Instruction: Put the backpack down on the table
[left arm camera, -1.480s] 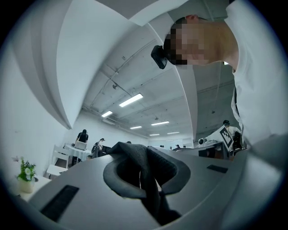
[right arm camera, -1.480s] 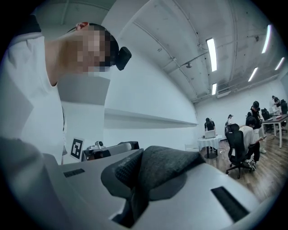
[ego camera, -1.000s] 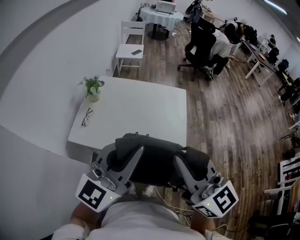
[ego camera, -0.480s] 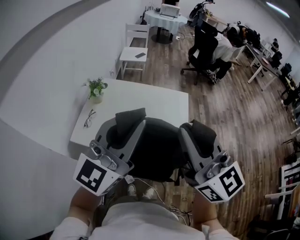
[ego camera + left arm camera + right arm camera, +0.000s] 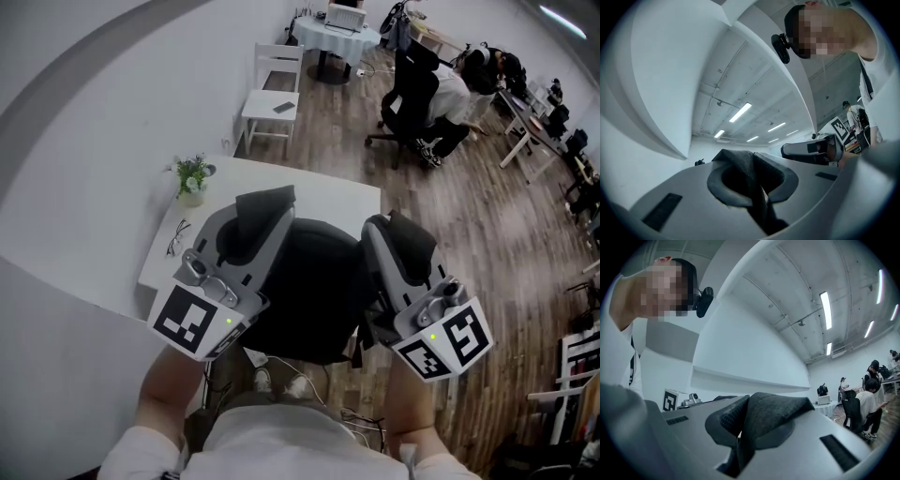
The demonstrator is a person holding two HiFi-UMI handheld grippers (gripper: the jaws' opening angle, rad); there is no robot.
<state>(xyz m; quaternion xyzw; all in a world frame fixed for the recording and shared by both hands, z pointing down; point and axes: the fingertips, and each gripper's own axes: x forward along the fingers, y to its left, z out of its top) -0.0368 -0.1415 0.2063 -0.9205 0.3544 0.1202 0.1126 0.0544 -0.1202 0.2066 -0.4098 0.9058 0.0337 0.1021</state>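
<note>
A black backpack [image 5: 314, 291] hangs between my two grippers, in the air over the near edge of the white table [image 5: 328, 199]. My left gripper [image 5: 258, 223] is shut on a dark grey shoulder strap [image 5: 749, 180], whose fold sticks out past the jaw tips. My right gripper [image 5: 403, 236] is shut on the other strap [image 5: 774, 417] in the same way. Both grippers point slightly upward and stand side by side, the bag's body between and below them. Whether the bag's bottom touches the table is hidden.
A small potted plant [image 5: 191, 176] and a pair of glasses [image 5: 175, 236] lie on the table's left side. A white chair [image 5: 274, 94] stands beyond the table by the wall. A person sits in a black office chair [image 5: 417, 89] at the far right, on the wooden floor.
Both grippers have risen and moved forward with the backpack, from before the table's near edge to over it. The grips on the straps are unchanged.
</note>
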